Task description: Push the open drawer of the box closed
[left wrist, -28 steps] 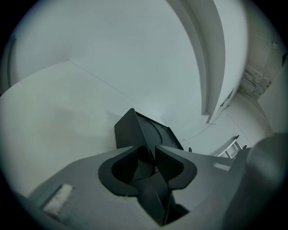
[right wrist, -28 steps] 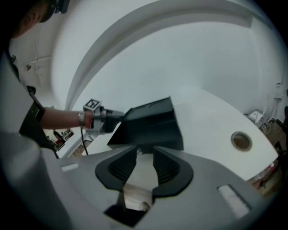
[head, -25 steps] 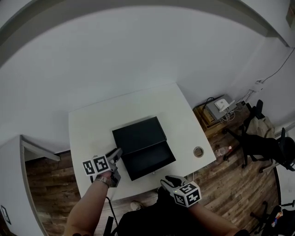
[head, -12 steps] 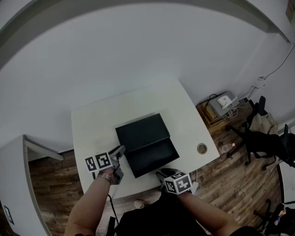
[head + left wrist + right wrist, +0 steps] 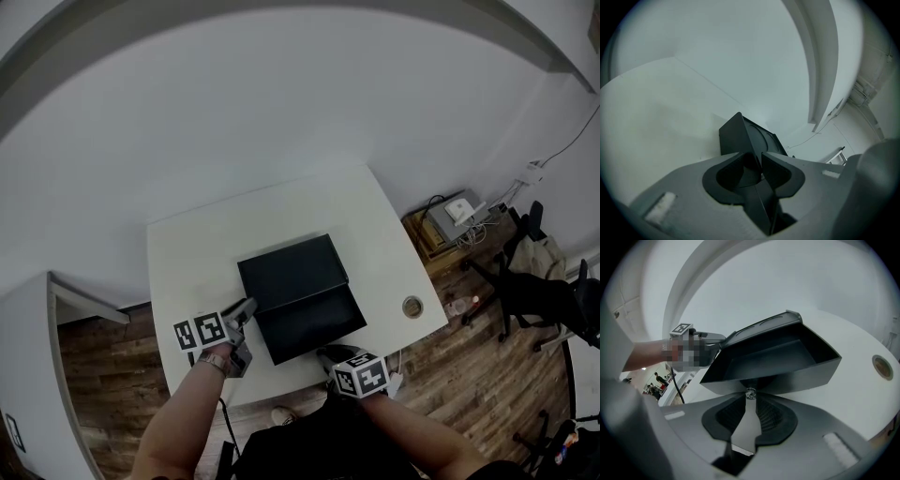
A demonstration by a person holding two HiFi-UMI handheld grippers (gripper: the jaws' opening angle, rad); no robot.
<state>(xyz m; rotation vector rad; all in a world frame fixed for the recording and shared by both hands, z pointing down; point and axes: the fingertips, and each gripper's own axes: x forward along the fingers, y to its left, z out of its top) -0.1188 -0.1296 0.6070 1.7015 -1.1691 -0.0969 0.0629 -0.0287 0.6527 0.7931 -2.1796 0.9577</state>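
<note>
right gripper view: right tool just closed on knob; left tool pinches box

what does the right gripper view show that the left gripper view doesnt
Only the right gripper view: the open drawer with its bare inside, its small knob pinched between the right gripper's jaws, which have just been closing, a round grommet in the table, and the left gripper at the box's side.
Only the left gripper view: the left gripper's own jaws, closed on an edge of the box.
Both: the black box and the white table.
</note>
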